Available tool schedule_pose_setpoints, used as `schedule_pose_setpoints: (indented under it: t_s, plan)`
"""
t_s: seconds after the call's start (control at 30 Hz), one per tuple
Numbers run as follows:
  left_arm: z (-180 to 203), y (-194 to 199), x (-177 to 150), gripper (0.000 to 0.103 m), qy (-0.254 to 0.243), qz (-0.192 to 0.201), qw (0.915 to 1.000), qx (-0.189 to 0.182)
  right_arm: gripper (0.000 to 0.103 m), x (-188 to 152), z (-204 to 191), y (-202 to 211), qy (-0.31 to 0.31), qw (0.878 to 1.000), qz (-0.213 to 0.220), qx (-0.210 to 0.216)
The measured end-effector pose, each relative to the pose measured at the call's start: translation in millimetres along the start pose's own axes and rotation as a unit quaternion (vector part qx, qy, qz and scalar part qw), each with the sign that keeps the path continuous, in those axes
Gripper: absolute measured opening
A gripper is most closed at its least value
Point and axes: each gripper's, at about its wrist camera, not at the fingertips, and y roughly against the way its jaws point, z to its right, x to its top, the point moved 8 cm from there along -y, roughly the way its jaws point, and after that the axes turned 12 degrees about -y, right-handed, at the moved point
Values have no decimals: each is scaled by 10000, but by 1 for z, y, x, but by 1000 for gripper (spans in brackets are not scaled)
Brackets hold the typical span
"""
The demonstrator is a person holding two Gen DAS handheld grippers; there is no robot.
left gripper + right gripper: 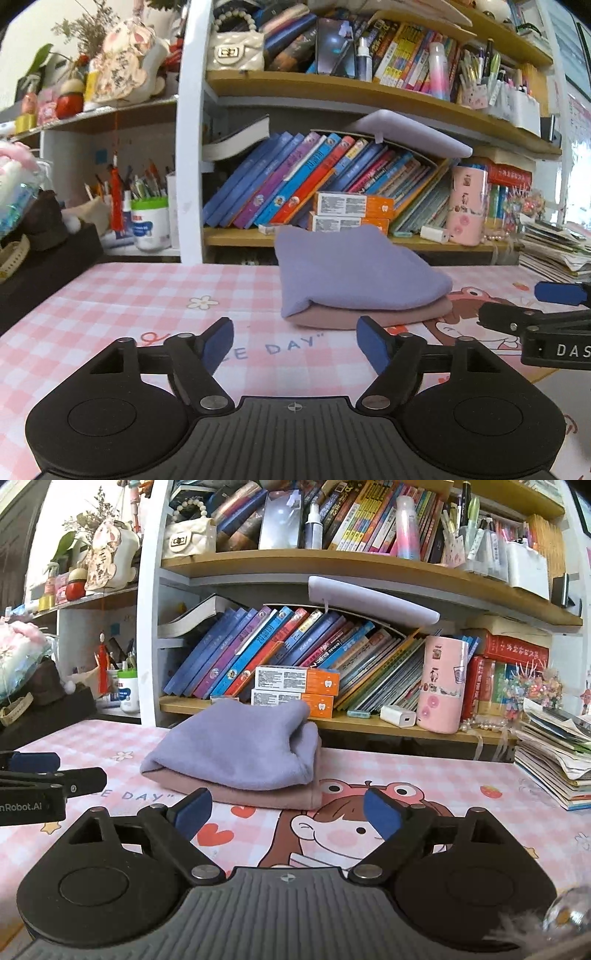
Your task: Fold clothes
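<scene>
A folded lilac garment (351,273) lies on top of a folded pink garment (388,316) on the pink checked table mat (129,295), near the bookshelf. The stack also shows in the right wrist view, lilac (236,747) over pink (266,795). My left gripper (295,345) is open and empty, a short way in front of the stack. My right gripper (288,812) is open and empty, in front of the stack's right half. Each gripper shows at the edge of the other's view, the right one (546,306) and the left one (48,771).
A bookshelf (332,240) full of leaning books and two orange boxes (351,210) stands right behind the stack. A pink tumbler (441,683) and a white charger (400,715) sit on its lowest shelf. A pile of papers (554,753) lies at right, a black box (40,273) at left.
</scene>
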Motion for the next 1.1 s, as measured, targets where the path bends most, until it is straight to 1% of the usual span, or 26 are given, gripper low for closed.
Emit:
schedule_pose_setpoints:
  t_s: [0.1, 0.17, 0.23, 0.27, 0.3, 0.33, 0.43, 0.5, 0.6, 0.87, 0.93, 1.1]
  plan:
    - [-4, 4, 1, 81, 27, 116, 9998, 146, 89, -1, 0, 4, 62, 9999, 85, -69]
    - [-6, 3, 1, 83, 55, 88, 9998, 183, 90, -1, 0, 6, 110, 9997, 190, -105]
    - [-6, 4, 1, 85, 47, 73, 9998, 205, 96, -1, 0, 8, 159, 9993, 302, -139]
    - [-6, 4, 1, 88, 29, 79, 9997, 209, 98, -2, 0, 8, 182, 9991, 345, -153]
    - [-5, 5, 2, 92, -10, 110, 9997, 227, 102, -3, 1, 8, 197, 9990, 356, -168]
    - [-4, 6, 3, 94, -49, 142, 9996, 244, 103, -3, 1, 8, 202, 9990, 355, -166]
    - [2, 11, 5, 100, -219, 278, 9991, 235, 103, -4, 0, 6, 242, 9990, 307, -193]
    - [5, 10, 6, 103, -307, 260, 9990, 216, 103, -6, -2, 2, 329, 9990, 184, -251]
    - [4, 7, 5, 103, -287, 162, 9992, 246, 103, -8, -4, -3, 418, 9987, 41, -292]
    - [-10, 1, -2, 103, 81, -86, 9993, 352, 103, -7, 4, -3, 222, 9990, 70, -389]
    - [-11, 0, -2, 103, 97, -88, 9993, 347, 103, -7, 6, -4, 197, 9989, 47, -418]
    - [-5, 1, -1, 103, -59, -31, 9996, 276, 103, -7, 6, -4, 217, 9987, 62, -450]
